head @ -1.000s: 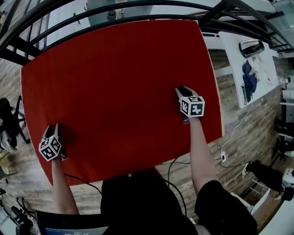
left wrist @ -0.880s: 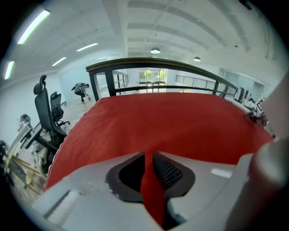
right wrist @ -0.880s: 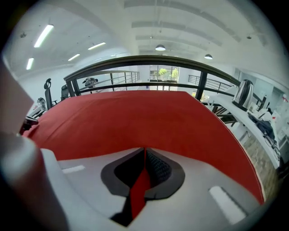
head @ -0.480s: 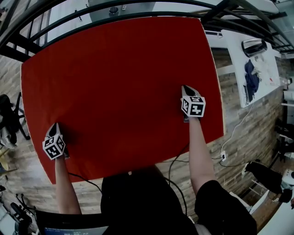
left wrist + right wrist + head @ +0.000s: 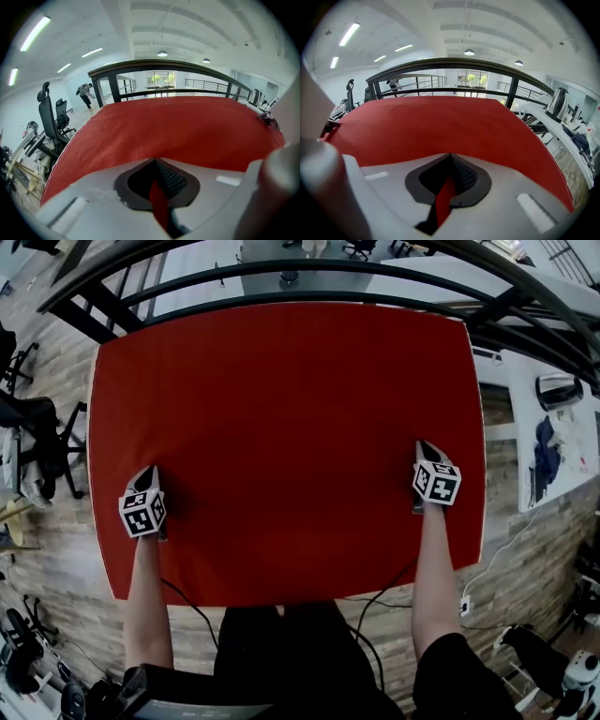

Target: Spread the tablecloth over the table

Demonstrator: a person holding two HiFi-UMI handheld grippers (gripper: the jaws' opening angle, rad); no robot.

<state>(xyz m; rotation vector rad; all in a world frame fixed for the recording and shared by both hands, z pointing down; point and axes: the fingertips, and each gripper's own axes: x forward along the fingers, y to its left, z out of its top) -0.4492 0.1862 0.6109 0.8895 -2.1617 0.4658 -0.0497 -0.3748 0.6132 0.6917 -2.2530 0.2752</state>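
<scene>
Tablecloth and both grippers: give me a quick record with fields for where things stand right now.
tablecloth: red tablecloth, spread flat, all four edges visible in the head view, no large folds
left gripper: left gripper near the cloth's left edge, fingers shut on a pinch of red cloth
right gripper: right gripper near the cloth's right edge, fingers shut on a pinch of red cloth
beyond far edge: black railing
</scene>
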